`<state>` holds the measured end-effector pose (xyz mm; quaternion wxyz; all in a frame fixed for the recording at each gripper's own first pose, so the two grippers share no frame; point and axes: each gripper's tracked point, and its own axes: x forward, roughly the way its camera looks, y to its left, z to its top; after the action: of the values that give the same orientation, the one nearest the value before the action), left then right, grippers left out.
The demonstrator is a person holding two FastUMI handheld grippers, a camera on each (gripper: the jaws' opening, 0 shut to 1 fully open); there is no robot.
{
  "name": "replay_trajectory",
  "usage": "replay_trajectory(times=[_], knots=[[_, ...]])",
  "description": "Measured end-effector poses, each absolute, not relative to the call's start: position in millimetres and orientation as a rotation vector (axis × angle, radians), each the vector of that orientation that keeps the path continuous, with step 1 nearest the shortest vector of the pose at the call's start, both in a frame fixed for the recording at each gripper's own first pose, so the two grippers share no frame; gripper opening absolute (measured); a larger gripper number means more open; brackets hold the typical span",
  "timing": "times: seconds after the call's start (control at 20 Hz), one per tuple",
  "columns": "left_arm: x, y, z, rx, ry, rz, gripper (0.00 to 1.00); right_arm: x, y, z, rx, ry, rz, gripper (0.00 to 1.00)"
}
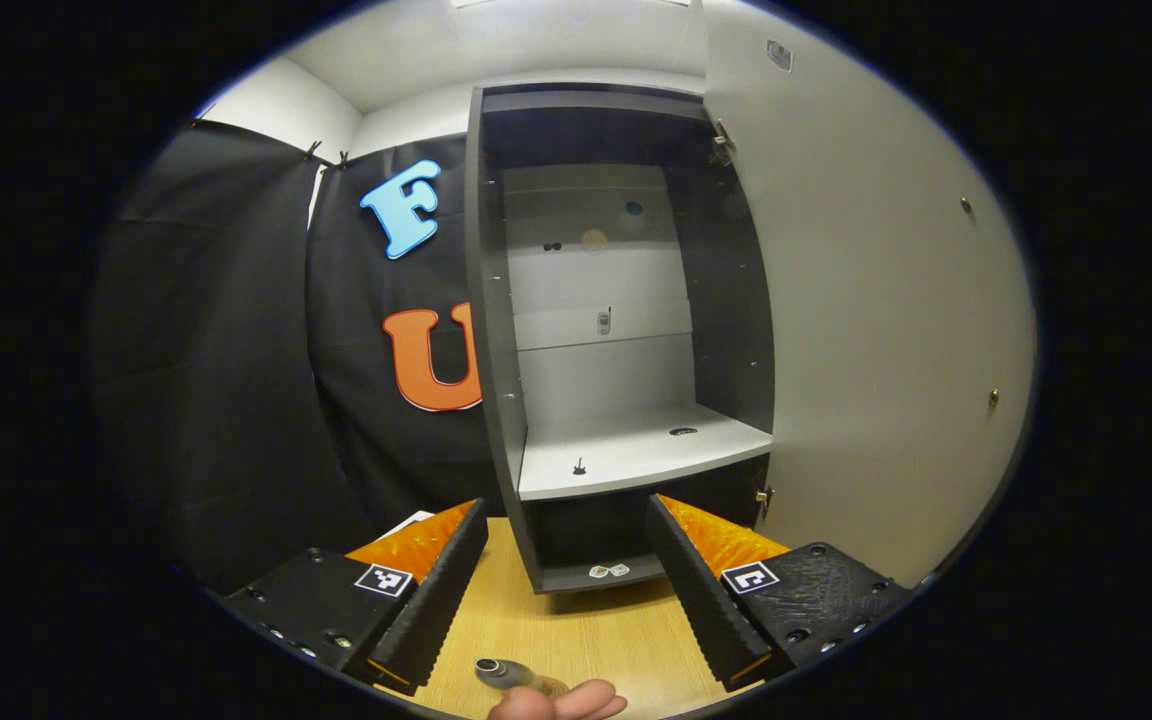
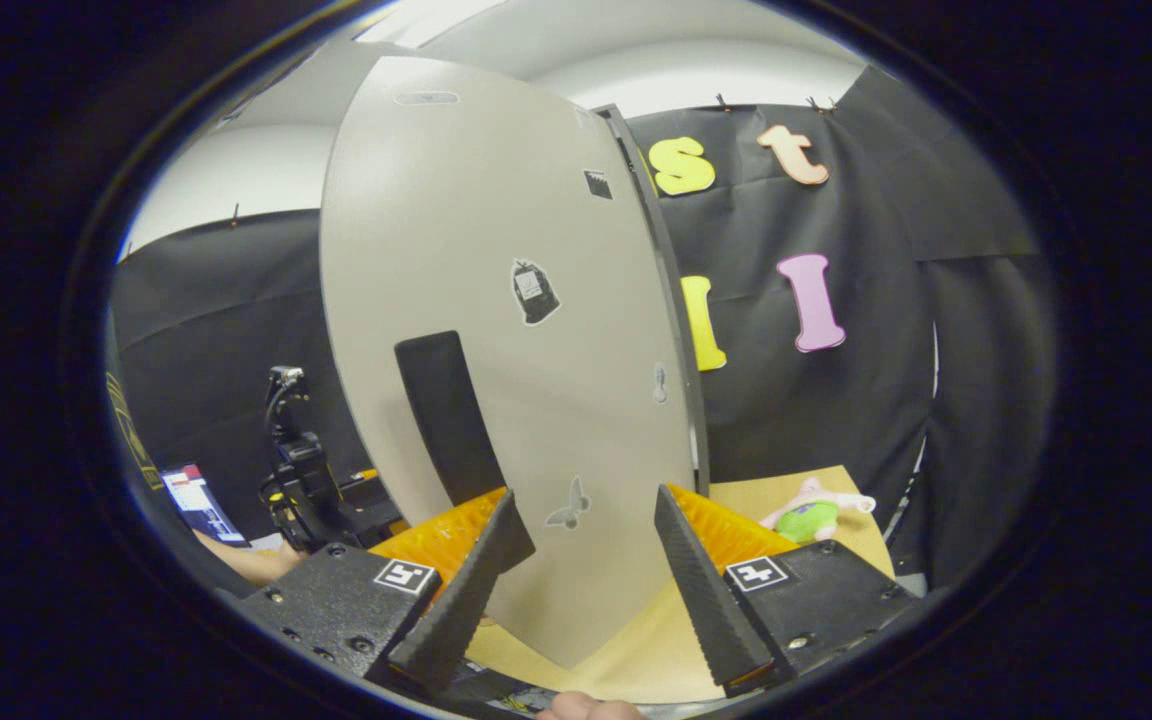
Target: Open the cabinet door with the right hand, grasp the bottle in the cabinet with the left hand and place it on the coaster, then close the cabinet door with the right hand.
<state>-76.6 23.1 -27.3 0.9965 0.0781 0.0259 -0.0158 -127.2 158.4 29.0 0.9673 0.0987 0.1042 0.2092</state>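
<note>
now cabinet point(image 1: 626, 300) ahead of left gripper point(image 1: 568, 590), wide open, empty; right gripper point(image 2: 581, 585) open, empty, facing door point(image 2: 496, 350).

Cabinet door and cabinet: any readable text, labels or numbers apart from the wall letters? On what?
No legible text.
Bag-shaped sticker on the door: print too small to read.
Small dark sticker near the door's top: blurred.
Two small stickers on the cabinet bottom front edge: too small.
Tag on the back panel: too small.

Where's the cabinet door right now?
In the left gripper view the cabinet door stands swung open right of the cabinet; in the right gripper view it stands ahead of the open right gripper.
</note>
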Motion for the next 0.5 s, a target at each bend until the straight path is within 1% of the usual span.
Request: replay_trajectory(times=[0.05,0.1,0.25,0.3,0.35,0.4,0.45,0.5], knots=[[-76.6,28.6,-26.5,0.159,0.052,-0.02,0.96,-123.3,165.4,29.3,0.192,0.215,0.437,0.89],[-77.0,34.5,-27.2,0.163,0.054,-0.009,0.96,-120.0,171.6,31.0,0.177,0.214,0.453,0.91],[-80.5,48.4,-28.0,0.174,0.057,0.021,0.96,-110.8,190.4,28.2,0.166,0.213,0.493,0.91],[-81.4,51.7,-27.9,0.174,0.056,0.027,0.96,-107.4,196.5,28.4,0.172,0.212,0.507,0.89],[-82.4,54.1,-28.2,0.173,0.057,0.031,0.96,-104.2,203.5,28.2,0.178,0.213,0.519,0.91],[-83.7,56.2,-29.2,0.174,0.062,0.033,0.96,-102.5,210.1,27.5,0.188,0.216,0.532,0.91],[-85.8,58.7,-29.1,0.173,0.065,0.035,0.96,-98.8,217.2,27.5,0.199,0.215,0.544,0.89],[-87.6,62.2,-27.2,0.173,0.062,0.043,0.96,-94.9,224.7,28.0,0.201,0.219,0.561,0.91]])
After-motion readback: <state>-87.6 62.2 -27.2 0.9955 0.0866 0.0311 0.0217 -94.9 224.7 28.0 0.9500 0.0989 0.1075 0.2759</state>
